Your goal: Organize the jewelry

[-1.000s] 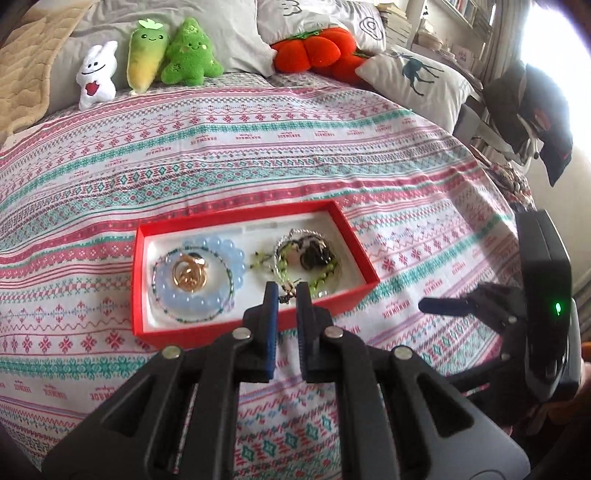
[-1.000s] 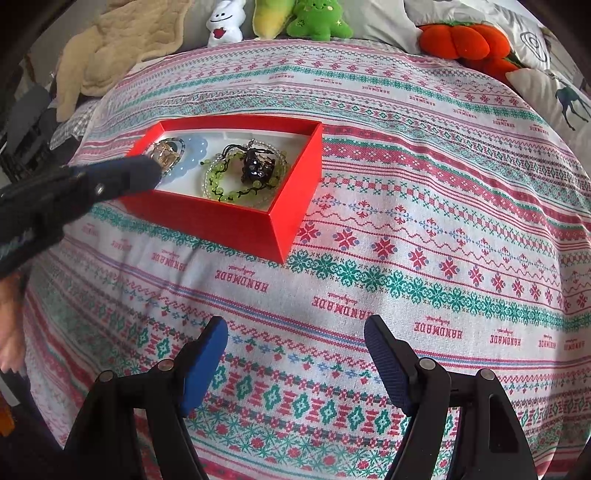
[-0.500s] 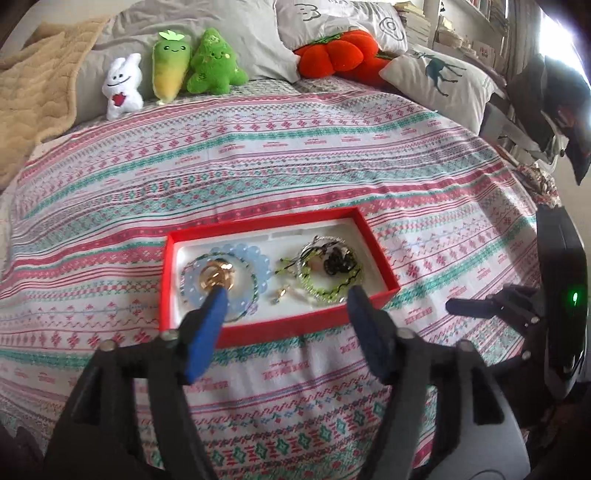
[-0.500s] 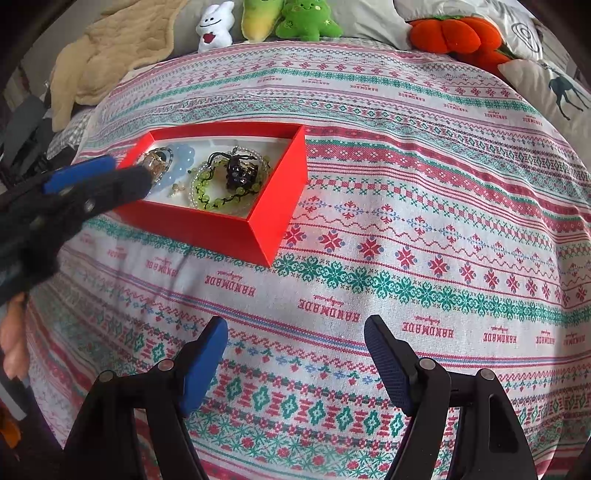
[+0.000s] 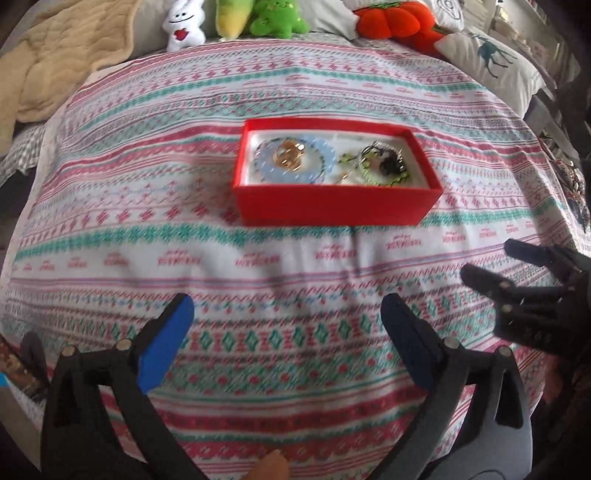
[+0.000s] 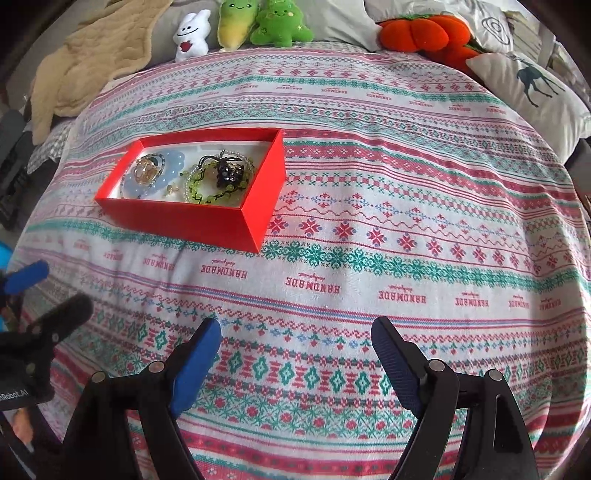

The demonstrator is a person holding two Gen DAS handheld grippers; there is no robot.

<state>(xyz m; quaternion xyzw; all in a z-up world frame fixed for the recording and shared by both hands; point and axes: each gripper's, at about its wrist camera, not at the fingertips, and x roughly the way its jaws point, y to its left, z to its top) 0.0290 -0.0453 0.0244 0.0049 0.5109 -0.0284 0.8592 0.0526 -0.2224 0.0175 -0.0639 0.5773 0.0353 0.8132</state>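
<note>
Both grippers hang low over the patterned bedspread (image 6: 369,236), each with its blue-padded fingers spread wide and nothing between them. The left gripper (image 5: 286,341) sits nearest the bed's edge, and the right gripper (image 6: 295,354) is just off to its right side, so each shows at the rim of the other's view.

Ahead of the left gripper, well clear of its fingertips, the red box (image 5: 332,206) rests flat on the bedspread; from the right gripper it lies ahead and to the left. Inside on the white lining, the pale blue bead bracelet (image 6: 173,162) fills the left half with a gold ring piece (image 5: 288,157) lying on it, and the green bead bracelet (image 6: 207,192) fills the right half with a dark charm (image 6: 229,171) on top.

Far beyond the box, along the pillows, stand a white plush (image 6: 192,35), two green plushes (image 6: 282,27) and an orange pumpkin cushion (image 6: 421,29).
</note>
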